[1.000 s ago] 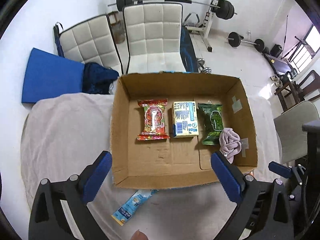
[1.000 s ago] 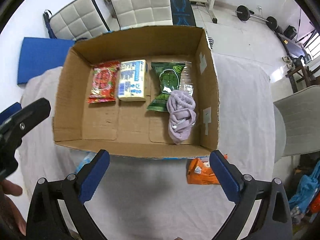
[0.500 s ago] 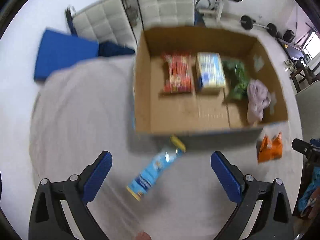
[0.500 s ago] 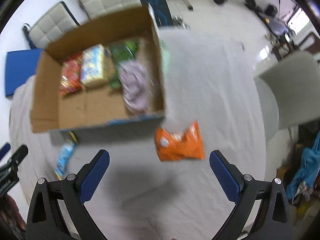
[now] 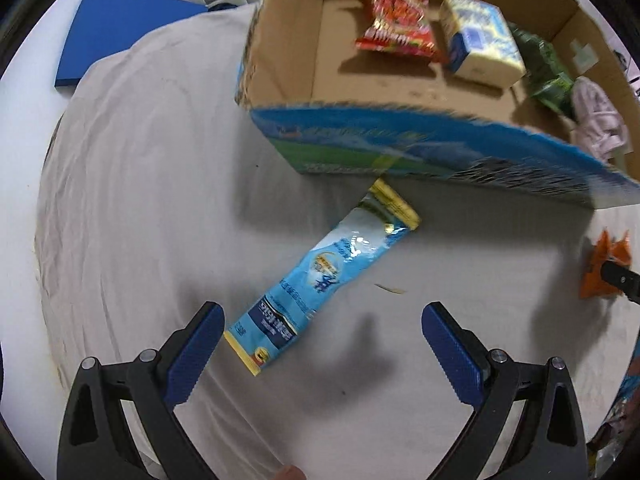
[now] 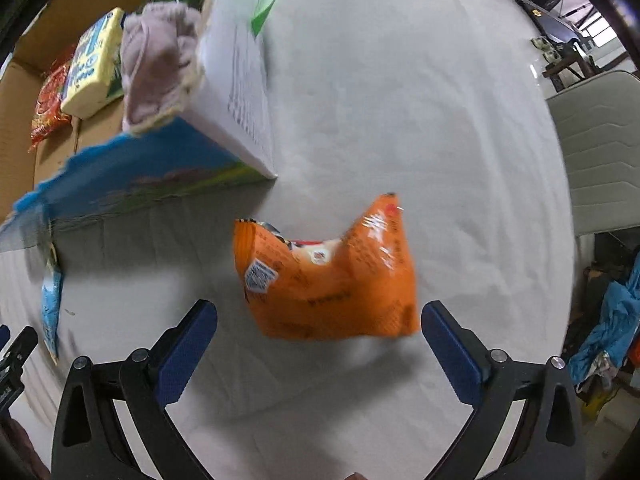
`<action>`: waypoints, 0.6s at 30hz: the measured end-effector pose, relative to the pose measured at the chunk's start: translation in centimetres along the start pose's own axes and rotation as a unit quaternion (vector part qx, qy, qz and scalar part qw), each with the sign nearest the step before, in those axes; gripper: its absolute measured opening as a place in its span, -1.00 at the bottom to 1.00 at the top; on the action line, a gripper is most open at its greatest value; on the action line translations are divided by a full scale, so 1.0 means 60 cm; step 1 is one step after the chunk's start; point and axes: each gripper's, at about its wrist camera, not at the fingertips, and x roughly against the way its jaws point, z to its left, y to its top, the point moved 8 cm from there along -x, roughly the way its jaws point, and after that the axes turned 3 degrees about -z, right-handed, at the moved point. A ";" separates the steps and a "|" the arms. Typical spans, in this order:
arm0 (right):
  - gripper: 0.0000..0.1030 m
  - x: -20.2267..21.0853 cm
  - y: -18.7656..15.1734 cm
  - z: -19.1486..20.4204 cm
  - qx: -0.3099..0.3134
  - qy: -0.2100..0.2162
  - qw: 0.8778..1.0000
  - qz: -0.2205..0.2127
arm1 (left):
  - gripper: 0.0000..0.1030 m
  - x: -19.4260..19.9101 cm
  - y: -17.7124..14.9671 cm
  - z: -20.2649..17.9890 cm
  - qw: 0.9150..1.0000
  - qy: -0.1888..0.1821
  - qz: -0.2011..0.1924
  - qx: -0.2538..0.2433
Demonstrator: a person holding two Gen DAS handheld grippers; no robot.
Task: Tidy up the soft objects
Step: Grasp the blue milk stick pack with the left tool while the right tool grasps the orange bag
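On the cloth-covered table (image 5: 132,184): blue pouch (image 5: 324,276) ahead of left claw (image 5: 322,350), spread wide, empty; orange packet (image 6: 332,276) ahead of right claw (image 6: 320,350), likewise spread. Beside both, cardboard box (image 5: 400,148) holding snack packs and pink cloth (image 6: 156,60).

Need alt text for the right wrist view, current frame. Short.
The open right gripper hovers over a crumpled orange snack bag lying on a grey cloth, its blue fingers apart on either side of the bag and not touching it. Upper left, a cardboard box holds a lilac cloth, a yellow pack and a red packet.
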 end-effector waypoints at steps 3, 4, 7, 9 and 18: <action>1.00 -0.022 0.003 0.003 -0.006 -0.004 1.000 0.013 | 0.97 -0.021 0.004 0.005 1.000 0.011 0.009 -0.010; 1.00 -0.029 0.003 0.003 -0.007 -0.006 1.000 0.018 | 0.97 -0.028 0.004 0.008 1.000 0.014 0.011 -0.011; 0.94 -0.043 0.006 0.004 -0.013 -0.009 1.000 0.024 | 0.97 -0.044 0.007 0.012 0.999 0.016 0.019 -0.020; 0.73 -0.047 0.006 0.002 -0.012 -0.018 0.999 0.028 | 0.97 -0.061 0.008 0.014 0.999 0.024 0.034 -0.030; 0.56 -0.047 -0.001 0.011 0.008 -0.037 0.999 0.039 | 0.63 -0.099 0.012 0.006 0.998 -0.007 0.061 -0.035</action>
